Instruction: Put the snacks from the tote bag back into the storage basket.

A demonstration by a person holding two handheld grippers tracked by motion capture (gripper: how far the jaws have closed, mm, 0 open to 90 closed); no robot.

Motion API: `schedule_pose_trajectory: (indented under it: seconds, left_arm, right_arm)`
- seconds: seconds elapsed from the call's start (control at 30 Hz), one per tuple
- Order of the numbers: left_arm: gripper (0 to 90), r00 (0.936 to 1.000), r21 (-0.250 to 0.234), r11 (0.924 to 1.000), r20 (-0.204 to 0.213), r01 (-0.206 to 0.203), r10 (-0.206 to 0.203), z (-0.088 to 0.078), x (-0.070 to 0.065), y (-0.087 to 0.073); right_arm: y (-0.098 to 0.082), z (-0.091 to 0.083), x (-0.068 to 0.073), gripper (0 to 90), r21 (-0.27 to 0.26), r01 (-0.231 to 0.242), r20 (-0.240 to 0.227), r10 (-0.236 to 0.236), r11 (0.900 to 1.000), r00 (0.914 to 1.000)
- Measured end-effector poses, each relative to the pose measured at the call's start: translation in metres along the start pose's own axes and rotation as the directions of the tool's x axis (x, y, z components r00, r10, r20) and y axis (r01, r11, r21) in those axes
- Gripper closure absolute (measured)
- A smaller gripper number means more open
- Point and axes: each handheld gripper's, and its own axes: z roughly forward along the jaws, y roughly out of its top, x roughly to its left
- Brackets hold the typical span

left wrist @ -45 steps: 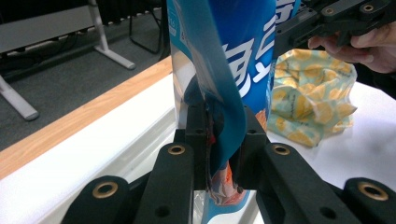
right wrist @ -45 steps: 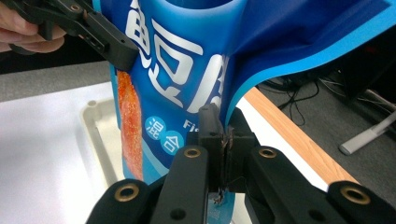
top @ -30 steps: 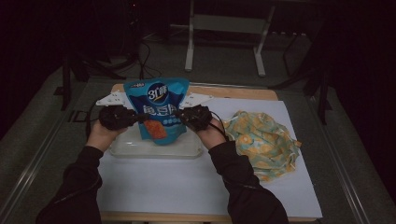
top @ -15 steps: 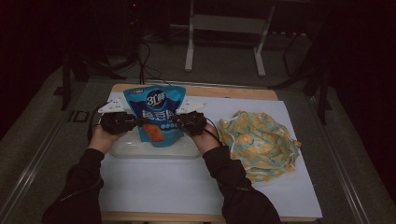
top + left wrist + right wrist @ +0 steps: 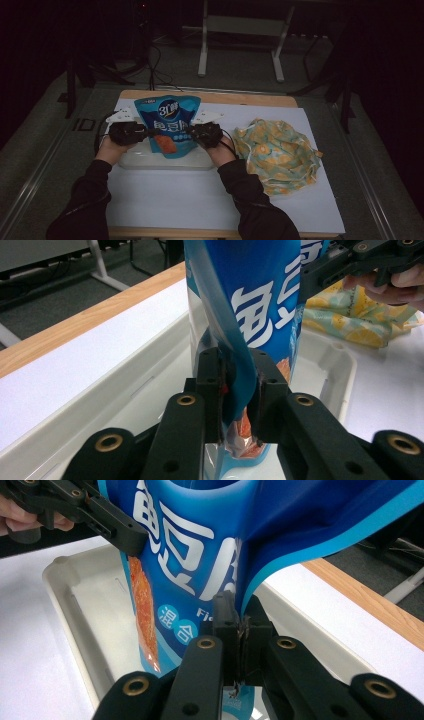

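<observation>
Blue and glossy, the snack bag (image 5: 168,126) stands upright between my two hand-held grippers, its lower end down inside the white tray (image 5: 131,161) that sits on the white sheet (image 5: 170,200) covering the wooden table (image 5: 250,98).

My left gripper (image 5: 148,133) pinches the bag's left side edge. In the left gripper view the two black jaws stand close together with the blue film folded between the pads (image 5: 209,375), though a sliver of slack shows on one side, so the hold looks light rather than hard. My left hand (image 5: 111,149) rests at the tray's near left corner.

My right gripper (image 5: 188,132) has the opposite side seam. In the right gripper view its jaws are pressed tight on the thin edge of the bag (image 5: 200,555), with almost no gap between them. My right hand (image 5: 220,151) sits at the tray's near right corner.

White lettering and an orange picture panel (image 5: 167,145) face me on the bag's front. Seen from above, the bag's top reaches toward the table's far edge, and its base is hidden by the tray wall, so I cannot tell whether it touches the tray floor.

Just right of the tray, clear of both grippers, lies a crumpled yellow-and-green patterned cloth (image 5: 277,152) on the white sheet.
</observation>
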Motion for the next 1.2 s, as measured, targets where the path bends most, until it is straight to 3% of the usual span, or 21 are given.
schedule_pose_trajectory:
  seconds: [0.13,0.37,0.53,0.6,0.7,0.87,1.0,1.2]
  left_arm:
    - [74.1,1.0,-0.001,1.0,0.0,0.002,-0.002,-0.001,-0.002,-0.001]
    - [59.5,0.9998,-0.008,0.9998,0.013,0.018,-0.018,0.0,-0.009,0.002]
    - [50.8,0.9997,-0.023,0.9994,0.001,0.026,-0.026,-0.003,-0.015,0.005]
    - [47.7,0.9995,-0.021,0.9993,-0.012,0.03,-0.03,-0.005,-0.017,0.005]
    - [45.9,0.9993,-0.031,0.9989,-0.014,0.035,-0.036,-0.009,-0.018,0.004]
    - [37.8,0.9956,-0.069,0.9946,-0.048,0.077,-0.08,-0.018,-0.026,0.001]
    - [36.3,0.9955,-0.041,0.9968,-0.064,0.068,-0.071,-0.021,-0.036,-0.001]
    - [36.2,0.992,-0.031,0.9944,-0.073,0.101,-0.103,-0.033,-0.044,-0.003]
  right_arm:
    - [-0.001,-0.001,-0.002,86.7,0.004,-0.01,-0.009,0.01,1.0,0.9999]
    - [0.002,-0.007,-0.005,68.3,-0.016,-0.019,-0.039,0.018,1.0,0.9991]
    - [0.005,-0.011,-0.007,51.0,-0.003,-0.038,-0.058,0.038,0.999,0.9976]
    - [0.004,-0.012,-0.009,47.4,0.006,-0.049,-0.078,0.049,0.999,0.9957]
    - [0.003,-0.014,-0.011,44.4,0.003,-0.052,-0.07,0.052,0.999,0.9962]
    - [0.001,-0.025,-0.016,30.9,-0.012,-0.069,-0.071,0.068,0.998,0.9951]
    - [0.0,-0.034,-0.017,28.8,-0.004,-0.061,-0.068,0.061,0.998,0.9958]
    - [-0.003,-0.043,-0.016,27.9,0.004,-0.051,-0.069,0.051,0.999,0.9963]
